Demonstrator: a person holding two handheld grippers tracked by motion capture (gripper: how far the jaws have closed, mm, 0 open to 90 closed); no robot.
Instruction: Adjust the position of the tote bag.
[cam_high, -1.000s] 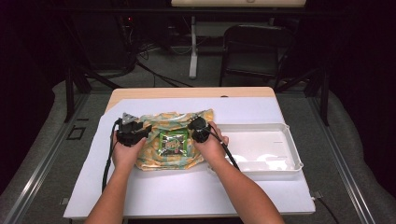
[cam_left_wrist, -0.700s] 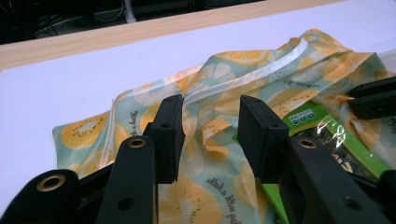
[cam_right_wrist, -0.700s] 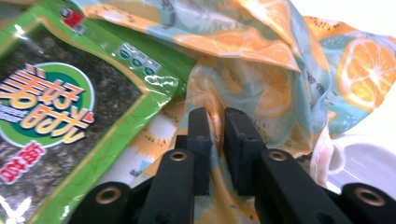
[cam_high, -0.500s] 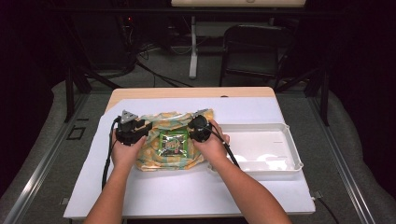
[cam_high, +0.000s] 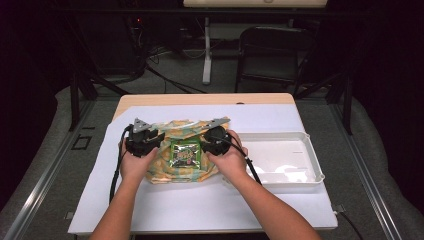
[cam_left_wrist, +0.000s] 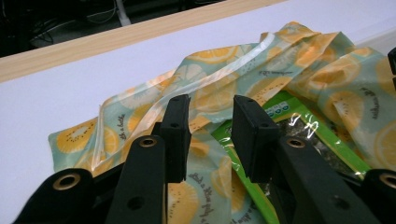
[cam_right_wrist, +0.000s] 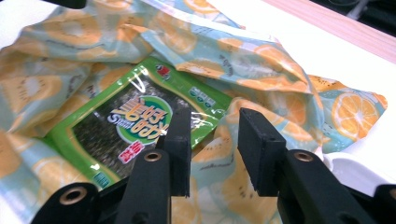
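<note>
Both the left gripper (cam_left_wrist: 210, 135) and right gripper (cam_right_wrist: 212, 149) stood half open, gripping nothing (left just closing, right opening). The seaweed packet (cam_high: 185, 153) lay on the fruit-print bag (cam_high: 165, 172) mid-table (cam_high: 200, 210). A careless regrip could snag only film, sliding the packet out.

Two forearms reach forward side by side, each hand gripping a black gripper. The left gripper (cam_high: 142, 141) has just been closing, the right gripper (cam_high: 216, 139) opening; both hold nothing between their fingers.
</note>
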